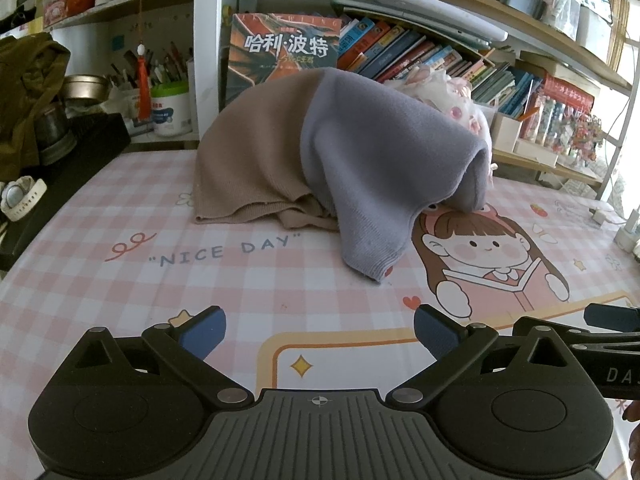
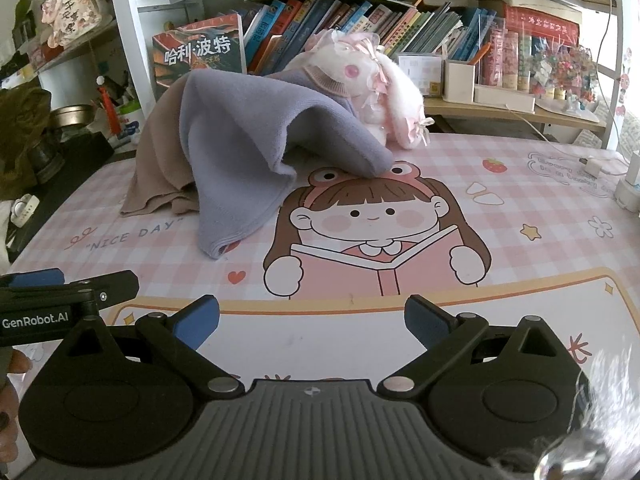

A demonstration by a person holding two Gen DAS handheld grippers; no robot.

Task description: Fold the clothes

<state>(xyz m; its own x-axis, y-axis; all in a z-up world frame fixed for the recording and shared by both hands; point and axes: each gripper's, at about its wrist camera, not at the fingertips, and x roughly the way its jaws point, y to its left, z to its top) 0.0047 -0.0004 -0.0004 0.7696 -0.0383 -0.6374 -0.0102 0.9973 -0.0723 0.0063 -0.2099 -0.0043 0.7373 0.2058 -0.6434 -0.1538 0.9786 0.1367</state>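
Both grippers hang over the near edge of the worktop, pointing down and forward: the left gripper has its blue pads spread wide with nothing between them, and the right gripper stands just as wide and bare. Well ahead, toward the far edge, a two-tone knit garment, tan on one side and lavender on the other, lies draped in a hump over a plush rabbit, with one lavender end trailing forward onto the printed mat. It looks soft, light and limp, likely to sag and slide off the toy once lifted. The ribbed hem of the trailing end and the tan bottom edge on the mat seem the easiest places to pinch. Off the left far corner, a white tub holds pens and pencils; on the shelf to the right a small open box has contents I cannot make out.
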